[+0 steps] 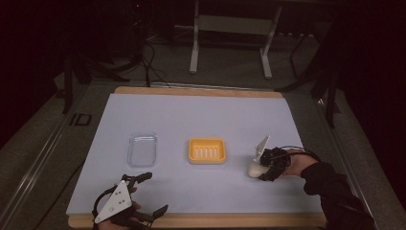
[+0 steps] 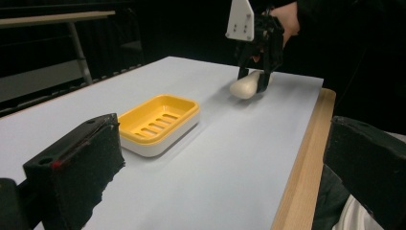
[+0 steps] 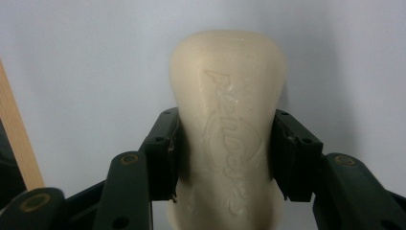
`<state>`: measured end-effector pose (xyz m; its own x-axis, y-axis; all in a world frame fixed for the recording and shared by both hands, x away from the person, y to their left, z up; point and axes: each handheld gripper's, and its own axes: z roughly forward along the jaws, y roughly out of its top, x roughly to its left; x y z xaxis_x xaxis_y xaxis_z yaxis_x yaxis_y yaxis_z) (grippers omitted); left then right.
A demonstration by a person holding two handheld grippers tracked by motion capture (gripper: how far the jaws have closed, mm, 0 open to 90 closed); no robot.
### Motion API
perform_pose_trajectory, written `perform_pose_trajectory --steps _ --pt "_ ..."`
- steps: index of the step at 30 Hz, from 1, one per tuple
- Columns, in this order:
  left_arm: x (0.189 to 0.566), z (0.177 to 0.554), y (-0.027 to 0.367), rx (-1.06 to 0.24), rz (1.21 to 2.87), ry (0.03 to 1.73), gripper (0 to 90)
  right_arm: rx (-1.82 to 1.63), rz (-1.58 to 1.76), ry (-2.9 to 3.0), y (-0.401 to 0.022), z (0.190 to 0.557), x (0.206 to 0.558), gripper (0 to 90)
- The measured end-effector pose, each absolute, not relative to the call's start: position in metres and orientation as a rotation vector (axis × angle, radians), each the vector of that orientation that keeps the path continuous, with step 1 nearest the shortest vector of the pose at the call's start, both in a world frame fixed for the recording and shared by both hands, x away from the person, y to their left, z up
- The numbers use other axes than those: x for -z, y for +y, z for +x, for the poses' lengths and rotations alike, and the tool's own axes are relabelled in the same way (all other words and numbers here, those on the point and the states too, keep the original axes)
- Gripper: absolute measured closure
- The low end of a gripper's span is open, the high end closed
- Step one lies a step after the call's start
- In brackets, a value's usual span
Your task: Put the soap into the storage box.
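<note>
A cream bar of soap (image 3: 227, 110) with raised lettering sits between the two jaws of my right gripper (image 3: 225, 153), which press against its sides. In the high view that right gripper (image 1: 262, 168) holds the soap (image 1: 255, 169) at the table's right, just right of the yellow soap dish (image 1: 207, 150). From the left gripper view the soap (image 2: 244, 86) hangs at or just above the sheet beyond the dish (image 2: 155, 122). My left gripper (image 1: 148, 193) stands open near the front edge, jaws wide apart with nothing between them.
A clear plastic lid or tray (image 1: 142, 149) lies left of the dish. A pale sheet covers the wooden table (image 1: 201, 90). Metal frame legs (image 1: 194, 52) stand on the floor beyond the far edge.
</note>
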<state>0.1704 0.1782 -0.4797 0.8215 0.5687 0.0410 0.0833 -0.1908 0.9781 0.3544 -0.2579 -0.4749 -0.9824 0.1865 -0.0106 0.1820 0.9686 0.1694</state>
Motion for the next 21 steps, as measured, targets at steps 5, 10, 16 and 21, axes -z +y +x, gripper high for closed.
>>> perform_pose_trajectory --steps 5,10,16,21 --pt "0.48 0.17 0.178 -0.473 1.726 0.508 0.0 -0.255 0.241 3.093 -0.258 0.354 0.466 49.6" --pt "0.48 0.17 0.178 -0.474 1.727 0.506 0.0 -0.254 0.246 3.097 -0.258 0.357 0.458 49.6" --pt "0.48 0.17 0.178 -0.473 1.727 0.505 0.0 -0.243 0.254 3.099 -0.258 0.361 0.448 49.5" --pt "0.479 0.17 0.178 -0.473 1.728 0.504 0.0 -0.226 0.223 3.092 -0.255 0.366 0.44 49.5"
